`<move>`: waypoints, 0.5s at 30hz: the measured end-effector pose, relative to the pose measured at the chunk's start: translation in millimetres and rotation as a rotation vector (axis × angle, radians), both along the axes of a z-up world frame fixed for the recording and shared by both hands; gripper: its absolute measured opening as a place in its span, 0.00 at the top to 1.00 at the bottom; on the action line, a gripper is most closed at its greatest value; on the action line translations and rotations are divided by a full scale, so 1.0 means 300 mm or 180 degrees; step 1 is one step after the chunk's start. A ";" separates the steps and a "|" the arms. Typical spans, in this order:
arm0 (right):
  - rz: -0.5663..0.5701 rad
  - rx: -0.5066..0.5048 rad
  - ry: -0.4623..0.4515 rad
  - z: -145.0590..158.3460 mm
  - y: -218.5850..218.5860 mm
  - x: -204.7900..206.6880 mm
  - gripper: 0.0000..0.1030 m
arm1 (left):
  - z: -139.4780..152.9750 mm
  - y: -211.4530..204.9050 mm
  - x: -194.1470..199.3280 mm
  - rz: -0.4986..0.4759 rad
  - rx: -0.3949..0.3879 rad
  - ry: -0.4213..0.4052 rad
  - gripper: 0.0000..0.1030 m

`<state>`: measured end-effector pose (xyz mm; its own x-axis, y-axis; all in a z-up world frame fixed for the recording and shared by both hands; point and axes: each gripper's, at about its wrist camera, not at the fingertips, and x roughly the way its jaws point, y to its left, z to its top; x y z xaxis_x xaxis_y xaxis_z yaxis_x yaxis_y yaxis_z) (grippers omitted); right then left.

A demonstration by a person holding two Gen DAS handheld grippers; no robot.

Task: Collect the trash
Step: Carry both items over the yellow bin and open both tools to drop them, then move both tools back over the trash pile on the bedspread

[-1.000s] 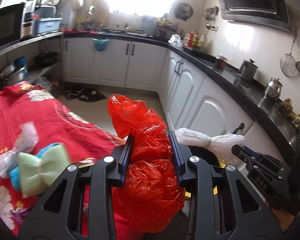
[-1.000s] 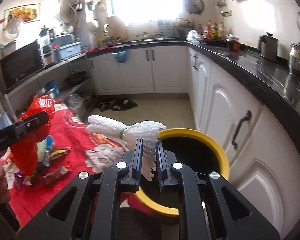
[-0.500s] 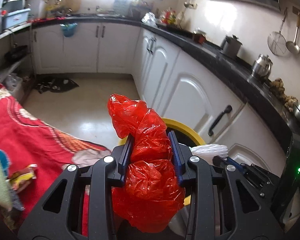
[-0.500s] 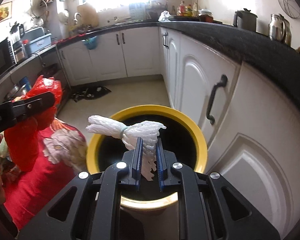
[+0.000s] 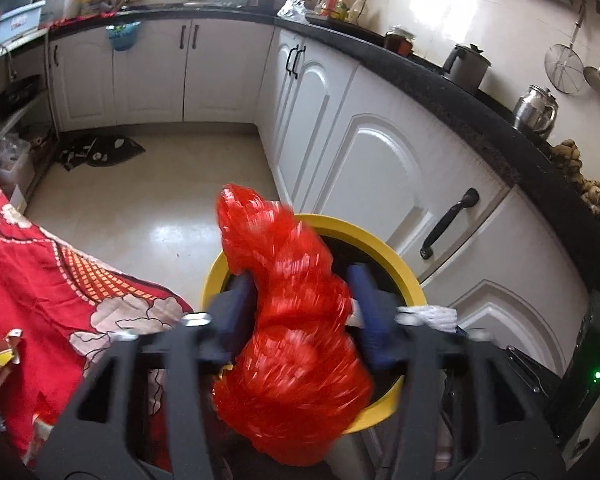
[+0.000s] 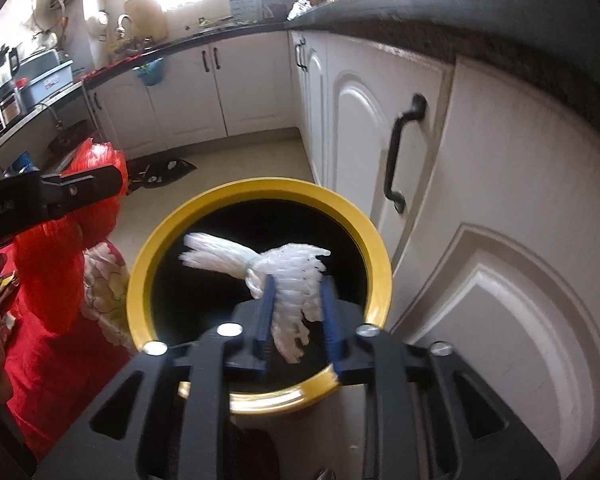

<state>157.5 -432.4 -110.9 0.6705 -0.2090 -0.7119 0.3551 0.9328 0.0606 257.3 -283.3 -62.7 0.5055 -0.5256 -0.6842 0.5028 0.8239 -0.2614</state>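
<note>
We see one yellow-rimmed bin (image 6: 260,196) standing on the kitchen floor, close against the white cupboard doors (image 6: 512,280) and just beside the red flowered cloth (image 5: 32,280) that covers the desk. In our judgement it sits there so that trash gathered from the desk can go straight over its dark mouth.

Next in size is one red plastic bag (image 5: 296,340), crumpled into a bundle. Our left gripper (image 5: 300,308) carries it, and its jaws look spread: there is a gap between the bag and the right-hand pad, and the bag is blurred, so we judge it is being let go and is dropping. It lies partly over the near rim of the bin and partly outside it, so we cannot tell whether it will fall cleanly inside.

Smaller is one white foam net (image 6: 280,276), tied at its waist. Our right gripper (image 6: 296,312) holds its jaws parted wider than the net, which hangs between the blue pads directly above the opening; whether either pad touches it we cannot tell. Held there, it should fall straight in.

Smallest is a scrap of wrapper (image 5: 0,356) on the cloth at the left edge; it looks like one, though the frame cuts it.

So we count two grippers, two pieces of trash at the bin, one bin.
</note>
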 end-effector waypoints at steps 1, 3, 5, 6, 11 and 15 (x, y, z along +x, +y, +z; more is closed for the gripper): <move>-0.0007 0.0002 0.0009 -0.005 -0.002 -0.001 0.65 | -0.004 0.004 0.005 0.0026 -0.0006 0.0011 0.35; -0.0024 0.0017 0.0013 -0.008 -0.005 -0.003 0.60 | -0.011 0.017 0.016 0.0066 -0.0005 0.0054 0.35; -0.0041 0.0033 0.0004 -0.007 -0.010 -0.007 0.56 | -0.009 0.033 0.020 0.0104 -0.0011 0.0047 0.28; -0.0053 0.0052 -0.0006 -0.006 -0.013 -0.010 0.55 | -0.006 0.040 0.019 0.0118 -0.0004 0.0033 0.27; -0.0067 0.0081 -0.0086 0.021 -0.007 -0.027 0.53 | 0.022 0.091 0.011 0.0244 0.0016 -0.0049 0.12; -0.0007 0.0082 -0.0207 0.065 0.016 -0.033 0.48 | 0.051 0.158 -0.002 0.0401 0.0015 -0.0101 0.11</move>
<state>147.5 -427.5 -91.3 0.7151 -0.1928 -0.6719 0.3518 0.9299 0.1076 256.6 -236.0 -47.2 0.5889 -0.4535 -0.6690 0.4032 0.8822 -0.2431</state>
